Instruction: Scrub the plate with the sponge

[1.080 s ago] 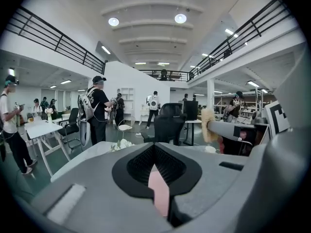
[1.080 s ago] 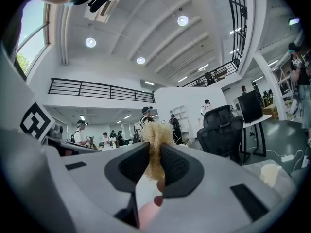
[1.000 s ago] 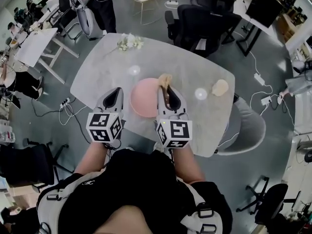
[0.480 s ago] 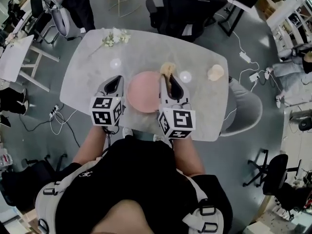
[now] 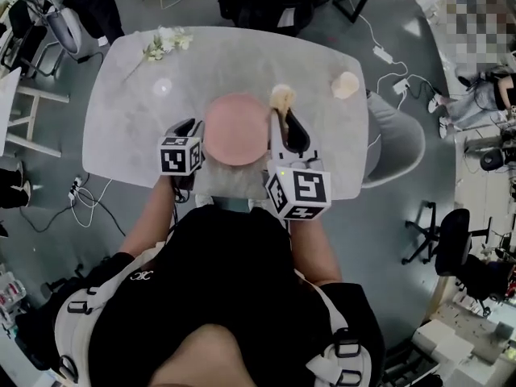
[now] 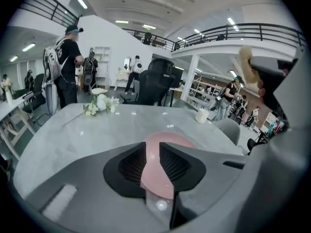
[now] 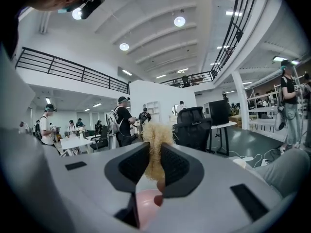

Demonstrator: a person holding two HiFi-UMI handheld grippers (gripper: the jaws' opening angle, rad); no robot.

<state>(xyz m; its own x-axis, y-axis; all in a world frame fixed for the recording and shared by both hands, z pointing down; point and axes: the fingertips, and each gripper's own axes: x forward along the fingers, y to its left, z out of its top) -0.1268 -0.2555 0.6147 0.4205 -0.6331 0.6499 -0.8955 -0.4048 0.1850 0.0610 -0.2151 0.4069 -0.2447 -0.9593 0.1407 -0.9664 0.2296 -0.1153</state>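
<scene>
Left tool [image 5: 192, 129]: clenched on the plate's [image 5: 235, 127] left rim.
Right tool [image 5: 285, 121]: grasping the sponge [image 5: 281, 97], beside the plate's right edge.
Desk [image 5: 133, 95]: carries plate.

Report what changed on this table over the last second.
The left gripper moved in from beside the plate, and its jaws now stand on the plate's left rim. The right gripper stays shut on the sponge at the plate's far right edge. The plate and the flowers lie on the table as before.
</scene>
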